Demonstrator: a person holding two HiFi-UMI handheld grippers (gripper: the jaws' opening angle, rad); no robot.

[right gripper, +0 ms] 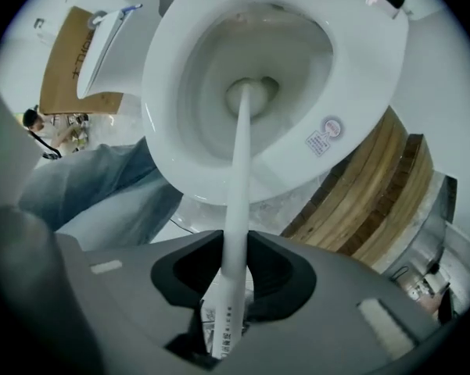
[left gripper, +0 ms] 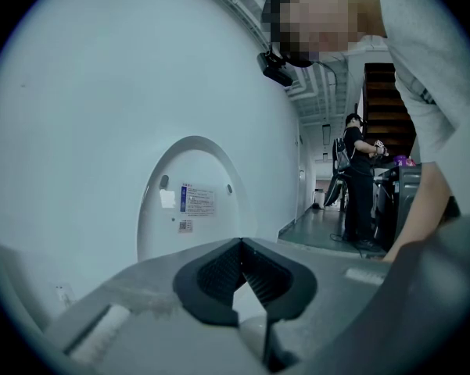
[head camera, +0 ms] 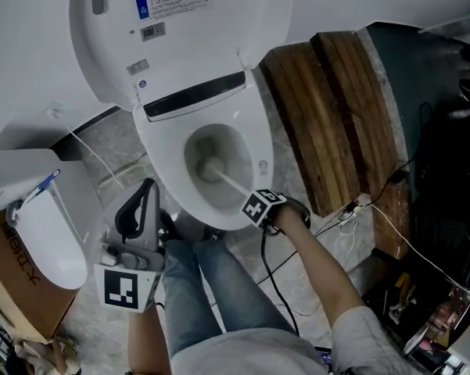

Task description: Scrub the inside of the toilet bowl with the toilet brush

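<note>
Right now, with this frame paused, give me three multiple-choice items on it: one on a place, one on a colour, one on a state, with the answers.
1. Where is the far end of the toilet brush?
A. on the floor
B. down in the toilet bowl
C. in a bucket

2. What colour is the brush's handle?
A. blue
B. black
C. white

3. What is the right gripper doing?
A. open and empty
B. fingers shut on the handle
C. shut on a cloth

Answers:
1 B: the right gripper view shows the brush reaching the bottom of the bowl.
2 C: the handle is white in the head view and the right gripper view.
3 B: the fingers press the handle from both sides.
</note>
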